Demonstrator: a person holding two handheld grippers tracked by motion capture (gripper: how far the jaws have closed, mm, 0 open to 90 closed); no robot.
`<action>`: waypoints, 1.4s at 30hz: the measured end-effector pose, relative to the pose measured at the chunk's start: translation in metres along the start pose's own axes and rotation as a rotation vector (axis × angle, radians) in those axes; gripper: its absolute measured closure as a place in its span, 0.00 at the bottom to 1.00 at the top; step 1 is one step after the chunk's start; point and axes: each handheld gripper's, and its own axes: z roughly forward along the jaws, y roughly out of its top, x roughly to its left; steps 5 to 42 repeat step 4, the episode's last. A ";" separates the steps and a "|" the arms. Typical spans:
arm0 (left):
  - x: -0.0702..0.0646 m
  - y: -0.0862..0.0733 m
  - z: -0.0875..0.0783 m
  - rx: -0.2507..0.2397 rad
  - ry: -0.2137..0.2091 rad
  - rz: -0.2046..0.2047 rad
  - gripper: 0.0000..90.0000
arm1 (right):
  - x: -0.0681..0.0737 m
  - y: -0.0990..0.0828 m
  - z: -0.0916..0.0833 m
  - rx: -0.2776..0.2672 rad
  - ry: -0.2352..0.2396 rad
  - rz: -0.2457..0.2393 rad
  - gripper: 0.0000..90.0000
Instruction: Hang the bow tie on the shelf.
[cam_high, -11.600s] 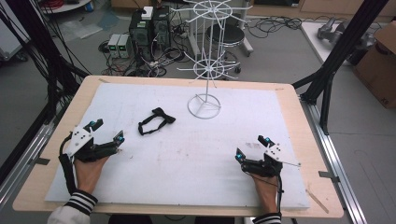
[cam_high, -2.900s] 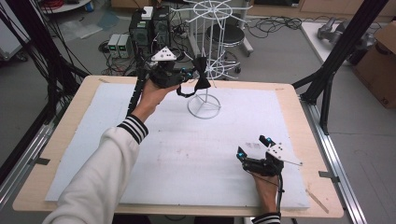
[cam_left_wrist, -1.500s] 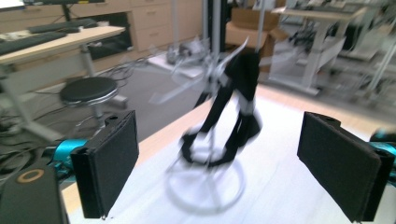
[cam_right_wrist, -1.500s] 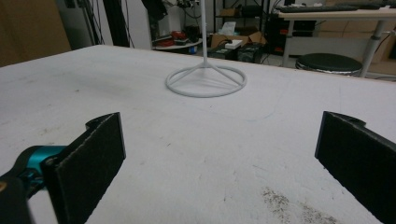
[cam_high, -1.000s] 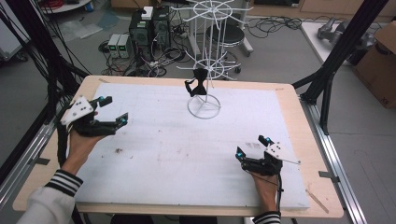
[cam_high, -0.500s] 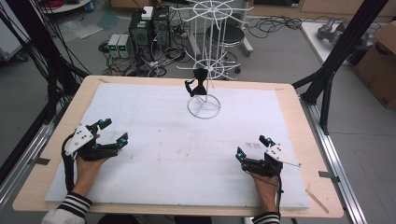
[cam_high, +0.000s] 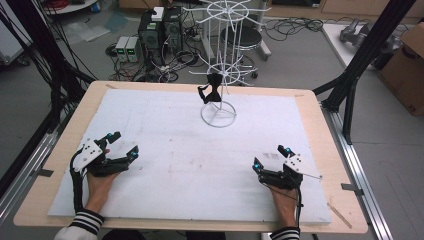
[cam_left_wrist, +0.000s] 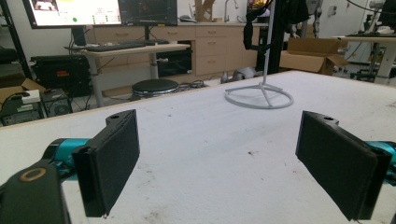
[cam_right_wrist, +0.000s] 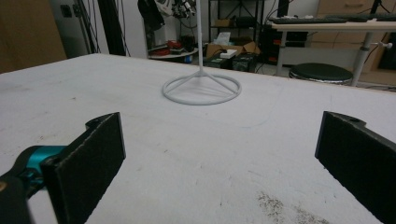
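Bow tie (cam_high: 212, 93) hung on wire rack (cam_high: 220, 75), well apart from both hand-held grippers, left (cam_high: 121, 148) & right (cam_high: 270, 159) jaws spread, empty

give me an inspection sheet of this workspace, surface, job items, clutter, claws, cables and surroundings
Surface: white mat on a wooden table, lightly scuffed and speckled.
Job's things: white wire rack stands at the far middle; a black bow tie hangs on its lower tier.
Clutter: nothing seen on the mat.
Claws: left claw and right claw rest near the front edge, both open and empty.
Cables: a black cable trails from the left claw; a tangle lies on the floor behind the table.
Surroundings: computer towers, a stool, a cardboard box.
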 end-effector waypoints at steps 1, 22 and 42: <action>0.001 0.000 0.000 0.001 0.001 -0.007 0.15 | 0.000 0.000 0.000 0.002 -0.001 -0.002 0.01; 0.001 -0.001 -0.002 -0.012 0.005 -0.014 0.15 | 0.001 0.000 0.000 0.000 -0.007 -0.006 0.01; 0.001 -0.001 -0.002 -0.012 0.005 -0.014 0.15 | 0.001 0.000 0.000 0.000 -0.007 -0.006 0.01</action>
